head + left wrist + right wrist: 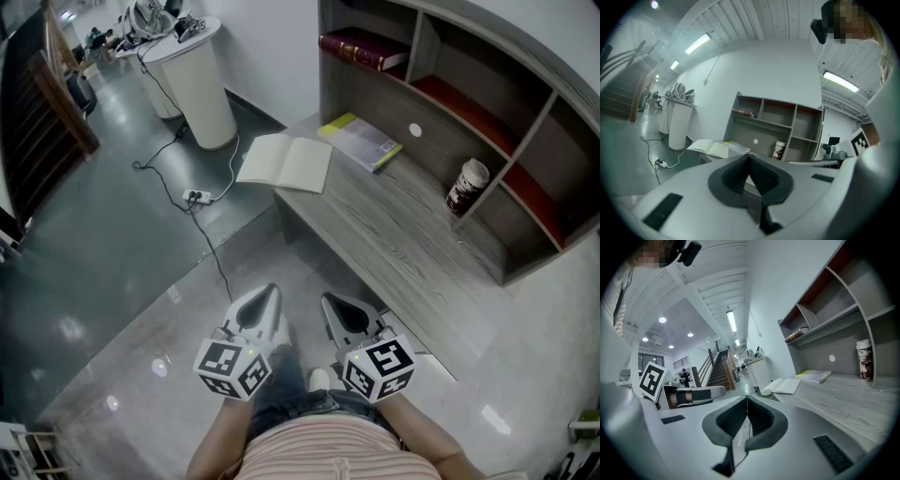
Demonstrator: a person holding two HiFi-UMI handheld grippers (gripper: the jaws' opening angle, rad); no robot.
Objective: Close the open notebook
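The open notebook (286,163) lies face up with cream pages at the far left end of the grey wooden desk (403,244); it also shows in the left gripper view (710,147) and the right gripper view (783,386). Both grippers hover low in front of the person, well short of the desk and apart from the notebook. My left gripper (271,292) has its jaws closed together with nothing between them (749,158). My right gripper (328,302) is shut and empty too (746,400).
A yellow-edged book (364,141) lies just beyond the notebook. A paper cup (466,185) stands by the shelf unit (469,103), which holds a dark red book (361,49). A white cylindrical stand (200,82) and a cable with a power strip (196,196) lie on the floor at left.
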